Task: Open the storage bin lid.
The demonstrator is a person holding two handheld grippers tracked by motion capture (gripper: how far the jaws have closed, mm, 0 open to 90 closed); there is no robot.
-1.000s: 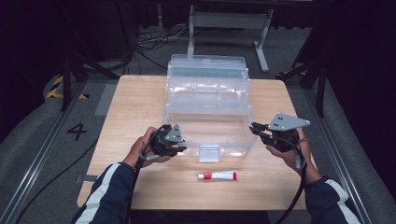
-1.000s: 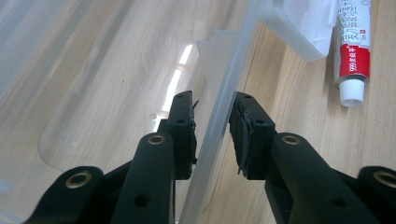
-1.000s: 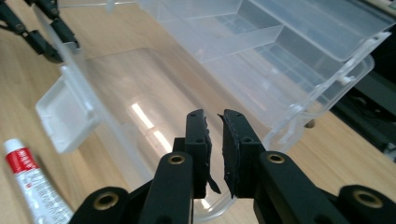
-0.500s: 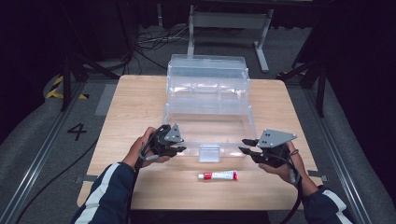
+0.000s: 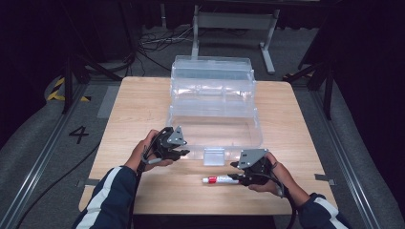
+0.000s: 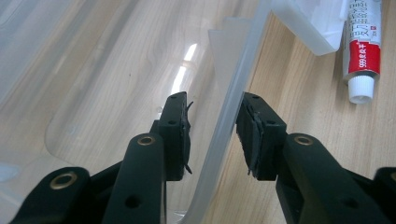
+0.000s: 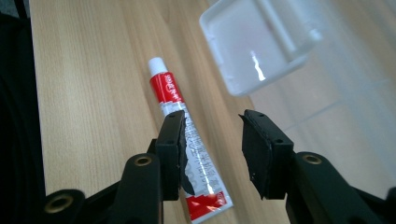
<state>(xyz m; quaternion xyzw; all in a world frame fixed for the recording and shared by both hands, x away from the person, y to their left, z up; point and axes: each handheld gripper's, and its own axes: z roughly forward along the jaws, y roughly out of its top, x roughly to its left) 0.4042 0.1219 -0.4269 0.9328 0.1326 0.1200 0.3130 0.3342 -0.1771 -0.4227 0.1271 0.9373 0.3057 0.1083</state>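
Wooden table (image 5: 143, 102) | tube (image 5: 220, 180) lengthwise left-right, cap left | right gripper (image 5: 237, 177) jaws spread, opening

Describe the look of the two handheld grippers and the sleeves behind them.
The left gripper and right gripper are black, each topped by a grey three-cornered plate. Black cables trail from both. Up close, the jaws are black bars with brass-coloured rivets and ridged black pads. The person wears dark navy sleeves with white stripes.

Navy sleeves with white stripes (image 5: 112, 193), black fingers (image 6: 175, 135), brass screws, grey plates
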